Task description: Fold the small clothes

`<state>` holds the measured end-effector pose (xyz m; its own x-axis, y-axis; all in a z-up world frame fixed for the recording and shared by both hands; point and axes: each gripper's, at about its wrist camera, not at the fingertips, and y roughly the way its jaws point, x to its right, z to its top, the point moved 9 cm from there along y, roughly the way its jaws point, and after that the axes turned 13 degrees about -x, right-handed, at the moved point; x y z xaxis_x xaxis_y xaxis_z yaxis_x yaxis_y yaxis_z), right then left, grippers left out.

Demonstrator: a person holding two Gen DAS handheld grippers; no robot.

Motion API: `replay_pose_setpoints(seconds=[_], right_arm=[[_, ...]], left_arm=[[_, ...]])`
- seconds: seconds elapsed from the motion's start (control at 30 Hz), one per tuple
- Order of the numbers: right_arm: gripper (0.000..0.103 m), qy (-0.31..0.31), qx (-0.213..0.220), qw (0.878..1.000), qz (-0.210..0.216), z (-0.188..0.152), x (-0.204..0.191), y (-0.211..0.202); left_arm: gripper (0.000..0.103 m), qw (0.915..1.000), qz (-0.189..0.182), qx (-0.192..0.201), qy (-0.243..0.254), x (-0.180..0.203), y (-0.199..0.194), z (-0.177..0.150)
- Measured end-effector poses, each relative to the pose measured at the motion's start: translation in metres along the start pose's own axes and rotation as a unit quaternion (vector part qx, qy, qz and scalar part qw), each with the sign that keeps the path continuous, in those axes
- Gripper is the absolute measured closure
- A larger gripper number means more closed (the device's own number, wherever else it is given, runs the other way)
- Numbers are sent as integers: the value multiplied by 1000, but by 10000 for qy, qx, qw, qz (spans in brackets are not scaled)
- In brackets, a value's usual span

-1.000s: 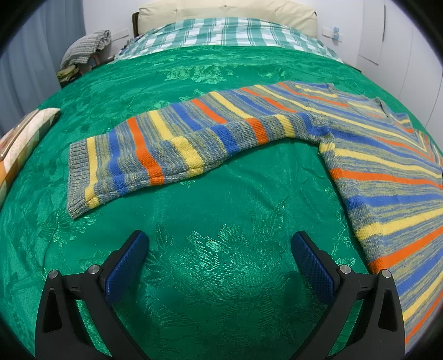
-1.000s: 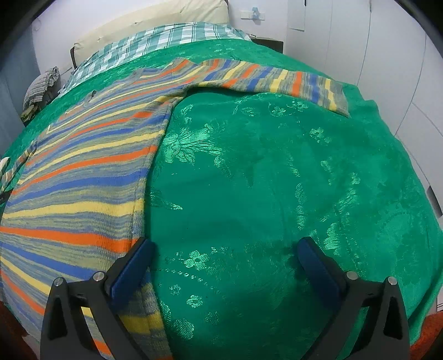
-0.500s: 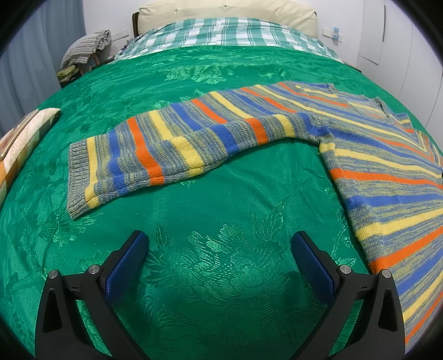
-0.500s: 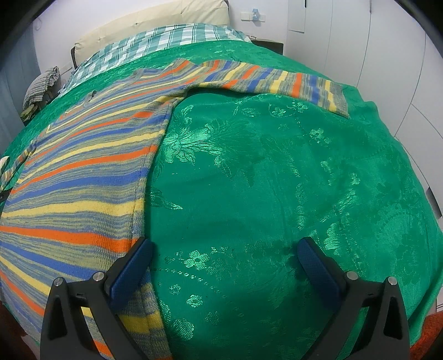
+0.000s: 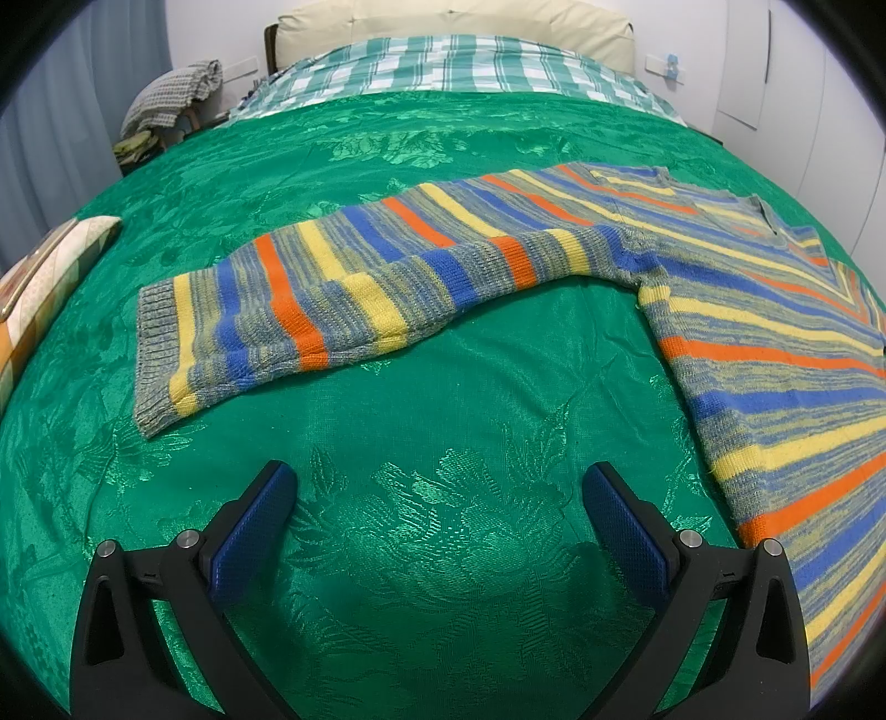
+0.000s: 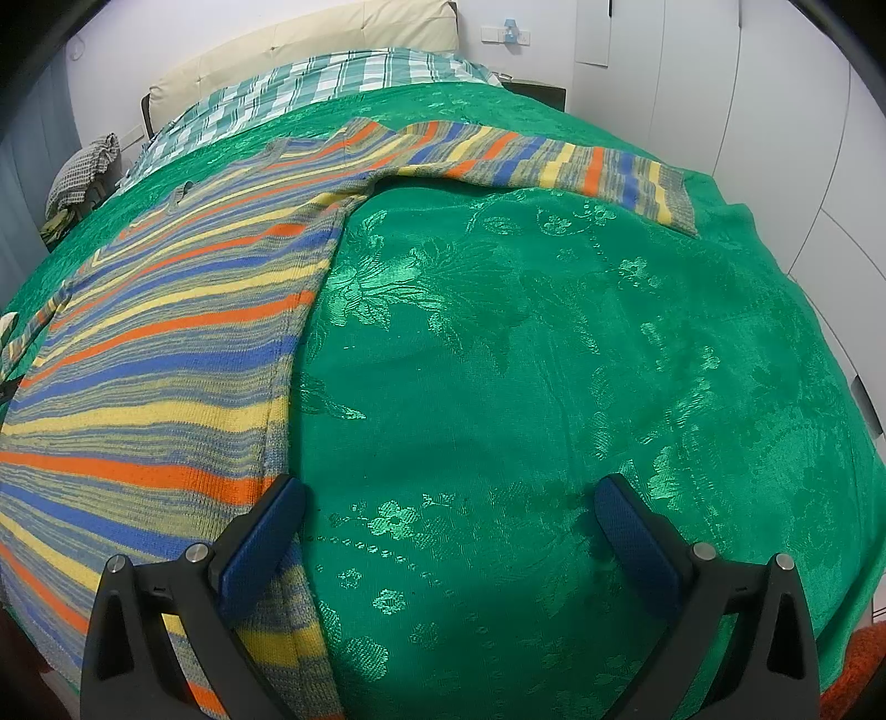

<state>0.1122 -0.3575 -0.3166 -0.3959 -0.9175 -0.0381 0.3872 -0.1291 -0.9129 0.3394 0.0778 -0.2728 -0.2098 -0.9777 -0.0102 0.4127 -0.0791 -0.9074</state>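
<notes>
A striped knit sweater (image 5: 775, 354) in grey, blue, yellow and orange lies flat on the green bedspread (image 5: 443, 526). Its left sleeve (image 5: 310, 299) stretches out to the left, cuff at the far left. My left gripper (image 5: 440, 487) is open and empty, hovering over bare bedspread below the sleeve. In the right wrist view the sweater body (image 6: 155, 376) fills the left side and the other sleeve (image 6: 554, 160) runs to the right at the back. My right gripper (image 6: 448, 504) is open and empty, its left finger (image 6: 260, 543) over the sweater's side edge.
A checked pillow area (image 5: 459, 61) and cream headboard (image 5: 443, 22) lie at the far end. A cushion (image 5: 39, 288) sits at the bed's left edge. A chair with clothes (image 5: 171, 94) stands beyond the left corner. White cupboards (image 6: 747, 111) line the right.
</notes>
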Motion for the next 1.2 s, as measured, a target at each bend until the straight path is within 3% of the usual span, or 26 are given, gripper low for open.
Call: replay_pose_setpoints(seconds=[1.2], right_arm=[[0, 12, 37, 10000, -28, 0, 0, 0]], left_arm=[[0, 10000, 1, -2, 4, 0, 0, 0]])
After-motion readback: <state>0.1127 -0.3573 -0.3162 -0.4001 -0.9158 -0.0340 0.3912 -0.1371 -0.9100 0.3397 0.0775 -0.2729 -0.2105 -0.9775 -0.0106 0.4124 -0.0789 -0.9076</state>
